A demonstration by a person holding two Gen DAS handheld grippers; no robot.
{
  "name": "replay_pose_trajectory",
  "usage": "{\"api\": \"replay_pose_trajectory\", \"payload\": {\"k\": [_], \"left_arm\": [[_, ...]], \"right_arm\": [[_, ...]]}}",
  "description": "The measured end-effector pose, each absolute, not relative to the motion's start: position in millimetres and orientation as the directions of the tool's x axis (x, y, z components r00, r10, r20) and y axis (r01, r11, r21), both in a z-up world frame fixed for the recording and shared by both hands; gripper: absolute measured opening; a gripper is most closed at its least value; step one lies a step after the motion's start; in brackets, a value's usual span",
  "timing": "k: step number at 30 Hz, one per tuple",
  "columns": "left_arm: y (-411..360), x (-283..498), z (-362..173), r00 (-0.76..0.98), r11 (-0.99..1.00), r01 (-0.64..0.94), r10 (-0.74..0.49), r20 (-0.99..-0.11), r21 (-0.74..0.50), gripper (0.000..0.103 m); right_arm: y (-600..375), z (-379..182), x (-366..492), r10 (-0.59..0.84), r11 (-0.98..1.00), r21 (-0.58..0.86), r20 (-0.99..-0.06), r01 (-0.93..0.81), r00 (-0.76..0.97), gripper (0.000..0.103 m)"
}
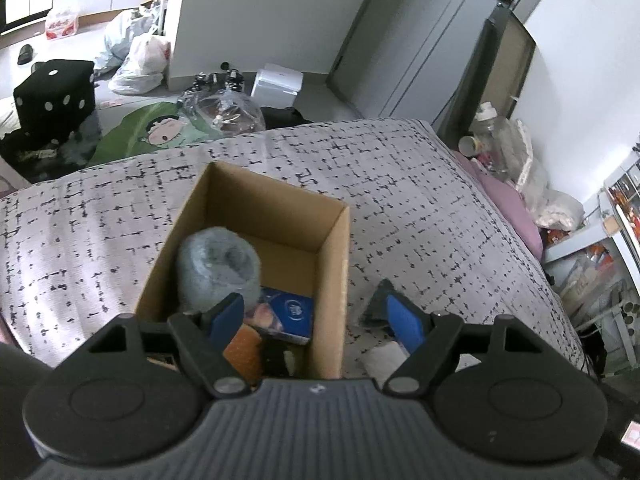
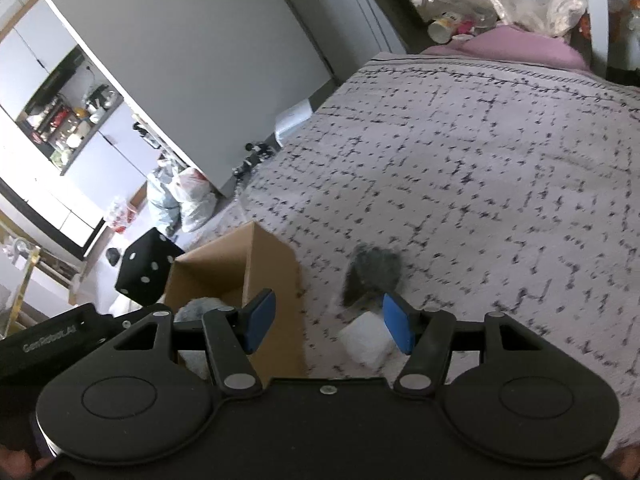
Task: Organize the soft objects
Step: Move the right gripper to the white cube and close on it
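Observation:
An open cardboard box (image 1: 332,264) stands on the bed and holds a grey fluffy item (image 1: 218,264), a blue packet (image 1: 288,312) and something orange (image 1: 242,346). My left gripper (image 1: 316,318) hangs open over the box's near right wall, with nothing gripped. On the cover right of the box lie a dark grey furry piece (image 1: 376,304) and a white soft block (image 1: 384,356). In the right wrist view my right gripper (image 2: 329,324) is open above the white block (image 2: 366,340), just short of the dark furry piece (image 2: 372,272). The box (image 2: 268,276) sits to its left.
The grey patterned bed cover (image 2: 500,184) stretches far and right. A pink pillow (image 2: 520,46) and bottles lie at the head end. On the floor beyond are a black dice cushion (image 1: 56,96), plastic bags (image 1: 140,64) and a white bin (image 1: 278,84).

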State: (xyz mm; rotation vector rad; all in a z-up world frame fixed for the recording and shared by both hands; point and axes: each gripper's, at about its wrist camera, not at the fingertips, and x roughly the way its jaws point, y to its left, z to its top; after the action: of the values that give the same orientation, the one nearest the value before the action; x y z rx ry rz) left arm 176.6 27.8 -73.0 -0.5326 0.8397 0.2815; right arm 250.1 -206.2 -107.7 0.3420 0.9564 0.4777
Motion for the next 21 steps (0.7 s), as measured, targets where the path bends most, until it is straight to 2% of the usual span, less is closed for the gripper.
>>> {"api": "replay_pose_trajectory", "payload": {"k": [10,21], "left_arm": [[7,197,-77,0.624,0.871,-0.381,-0.007,-0.782,-0.312,0.078],[-10,227,-90,0.586,0.912,-0.292,-0.067,-0.807,-0.288,0.077]], "right_arm": [[-222,-144,267,0.541,0.830,0.550,-0.747,-0.099,0.387,0.059],[-212,-172,275,0.589,0.786,0.619,-0.747,-0.004,0.308,0.059]]}}
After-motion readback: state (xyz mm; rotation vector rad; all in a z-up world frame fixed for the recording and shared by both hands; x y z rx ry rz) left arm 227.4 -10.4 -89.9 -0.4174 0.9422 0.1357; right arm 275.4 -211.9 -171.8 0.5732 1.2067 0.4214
